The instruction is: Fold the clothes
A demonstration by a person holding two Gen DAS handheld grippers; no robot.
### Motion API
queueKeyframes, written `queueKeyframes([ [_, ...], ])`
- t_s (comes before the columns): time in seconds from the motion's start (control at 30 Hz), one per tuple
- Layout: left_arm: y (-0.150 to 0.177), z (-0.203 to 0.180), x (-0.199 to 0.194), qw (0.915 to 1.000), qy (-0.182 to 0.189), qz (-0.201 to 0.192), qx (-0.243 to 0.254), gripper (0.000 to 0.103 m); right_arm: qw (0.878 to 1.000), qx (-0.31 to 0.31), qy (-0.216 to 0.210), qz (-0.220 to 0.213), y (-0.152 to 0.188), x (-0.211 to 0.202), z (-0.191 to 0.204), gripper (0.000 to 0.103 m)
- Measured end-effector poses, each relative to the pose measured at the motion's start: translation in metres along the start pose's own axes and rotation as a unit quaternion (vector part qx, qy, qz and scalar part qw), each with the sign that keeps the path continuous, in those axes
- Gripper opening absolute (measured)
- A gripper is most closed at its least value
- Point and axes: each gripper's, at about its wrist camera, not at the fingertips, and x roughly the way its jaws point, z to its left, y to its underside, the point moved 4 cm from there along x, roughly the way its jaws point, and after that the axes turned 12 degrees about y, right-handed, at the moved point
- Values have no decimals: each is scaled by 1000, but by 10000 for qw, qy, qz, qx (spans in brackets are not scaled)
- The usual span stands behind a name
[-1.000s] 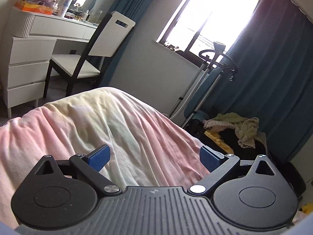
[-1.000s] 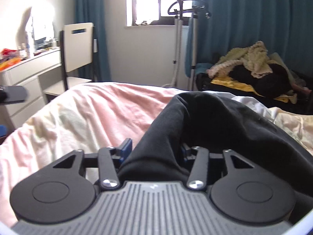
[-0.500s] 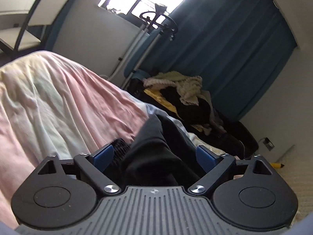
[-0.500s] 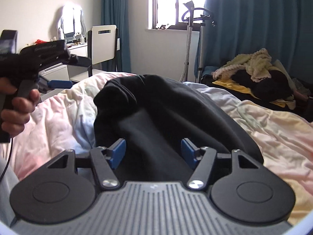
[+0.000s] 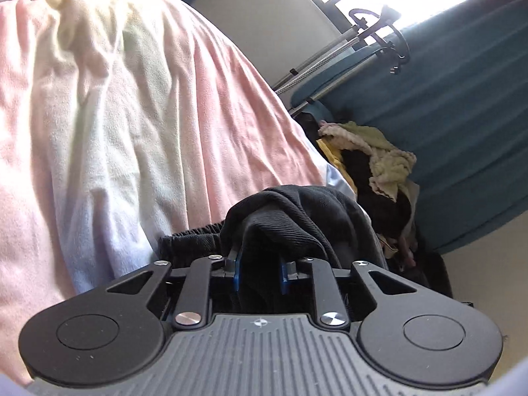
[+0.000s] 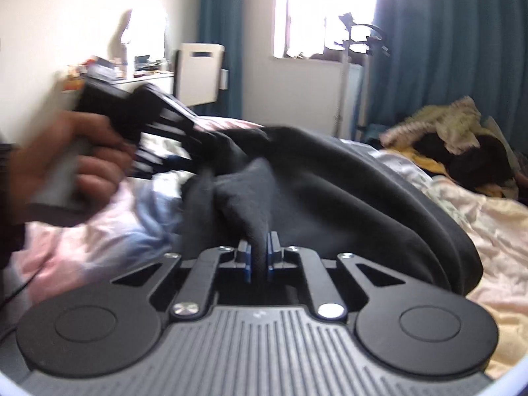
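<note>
Both tongs are closing on our black garment [image 6: 330, 178], left tongs [image 5: 259, 272] and right tongs [image 6: 258, 259] alike; it lies mid-frame on the bed [image 5: 115, 115]. Our left hand [image 6: 62, 161] is blurred.

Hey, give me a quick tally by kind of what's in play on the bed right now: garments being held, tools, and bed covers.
Black garment: 1
Tools, left tool and right tool, both closing on the garment: 2
Pink and white bed cover: 1
Total: 4
</note>
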Motion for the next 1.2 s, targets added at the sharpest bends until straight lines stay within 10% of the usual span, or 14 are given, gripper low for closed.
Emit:
queueKeyframes([
  [0.3,15,-30,-45,9966,106,-244,779,48,9842,1622,-38,-701,-14,-37,-42,8],
  [0.47,28,-65,-68,9762,1968,436,805,58,9752,2064,62,-795,-18,-48,-60,8],
  [0.57,42,-73,-58,9615,2475,1030,603,58,9777,1920,124,-838,-21,-52,-56,8],
  [0.7,56,-52,-33,9618,2298,1490,-27,58,9766,1975,156,-839,-20,-53,-58,8],
  [0.83,41,-39,-19,9617,2475,1043,-555,58,9885,1375,84,-628,-17,-48,-40,8],
  [1.0,15,-20,1,9844,1709,177,-374,56,9989,277,-151,337,9,-20,4,9],
  [1.2,-8,13,7,9910,1140,-246,-654,12,9941,-746,-155,777,35,-2,40,14],
])
